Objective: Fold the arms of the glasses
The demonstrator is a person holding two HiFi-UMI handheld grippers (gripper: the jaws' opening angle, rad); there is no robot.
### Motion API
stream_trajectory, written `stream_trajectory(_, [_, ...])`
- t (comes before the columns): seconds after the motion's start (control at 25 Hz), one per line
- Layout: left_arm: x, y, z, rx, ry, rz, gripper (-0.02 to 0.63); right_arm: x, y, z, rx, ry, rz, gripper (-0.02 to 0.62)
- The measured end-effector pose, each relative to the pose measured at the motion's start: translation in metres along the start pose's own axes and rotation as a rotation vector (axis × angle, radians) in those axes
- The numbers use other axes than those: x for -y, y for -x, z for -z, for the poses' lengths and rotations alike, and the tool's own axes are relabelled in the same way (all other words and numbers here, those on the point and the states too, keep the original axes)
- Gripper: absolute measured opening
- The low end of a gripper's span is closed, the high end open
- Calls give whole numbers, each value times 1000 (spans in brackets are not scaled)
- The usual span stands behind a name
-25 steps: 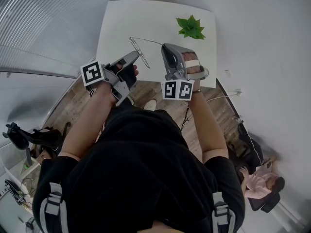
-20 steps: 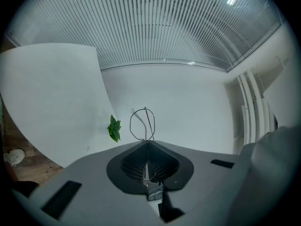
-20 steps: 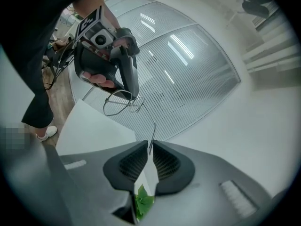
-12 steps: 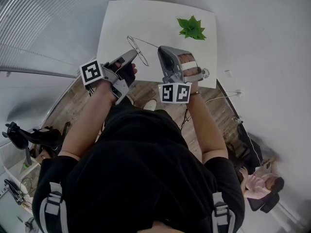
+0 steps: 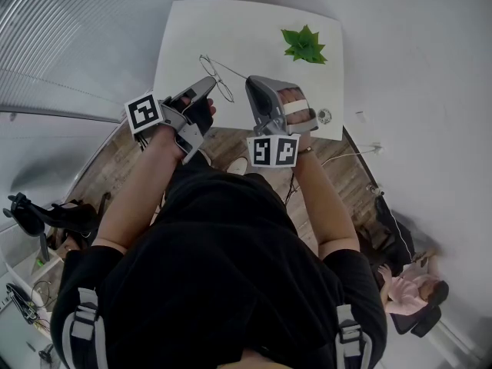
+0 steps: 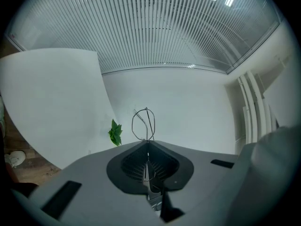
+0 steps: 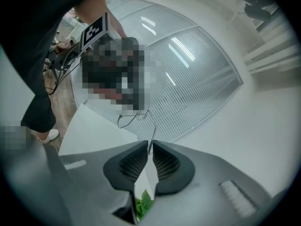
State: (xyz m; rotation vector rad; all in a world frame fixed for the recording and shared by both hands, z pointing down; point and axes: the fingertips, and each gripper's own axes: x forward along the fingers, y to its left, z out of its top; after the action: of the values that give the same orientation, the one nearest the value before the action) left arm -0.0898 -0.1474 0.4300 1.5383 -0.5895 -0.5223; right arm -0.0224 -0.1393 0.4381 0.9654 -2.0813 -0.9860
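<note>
The left claw point(image 6: 147, 147) is closed on the rim of the wire glasses point(image 5: 217, 79), holding them over the near left part of the white desk point(image 5: 246, 29). The right claw point(image 7: 151, 147) is nearly closed, pinching the tip of one arm point(image 7: 154, 126). A green plant point(image 5: 303, 44) sits by the desk's right edge.

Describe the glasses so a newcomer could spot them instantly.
Over the white square table, between the left gripper and right gripper, sit the thin wire-framed glasses with rounded lenses. They are the only bare wire outline here, unlike the solid green leafy plant resting farther back.
</note>
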Motion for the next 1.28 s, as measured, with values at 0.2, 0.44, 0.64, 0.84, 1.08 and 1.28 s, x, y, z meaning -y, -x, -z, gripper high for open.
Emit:
stream_trajectory(0.2, [0,-1,-2,4,-1,0,14,-6,2,-5,9,-6,-8,43])
stream_trajectory(0.44, [2,-1,-3,6,-1,2,14,-13,4,-12,24,-3,-27,43])
stream_trajectory(0.64, [3,1,-3,9,1,4,14,-20,5,-17,39,4,-41,43])
stream_trajectory(0.84, [4,1,-2,9,-1,6,14,-27,8,-21,54,18,-59,48])
stream_trajectory(1.08, [5,1,0,11,-1,9,14,-31,10,-22,65,36,-81,51])
stream_trajectory(1.28, [7,1,0,10,-5,10,14,-35,12,-24,80,51,-99,60])
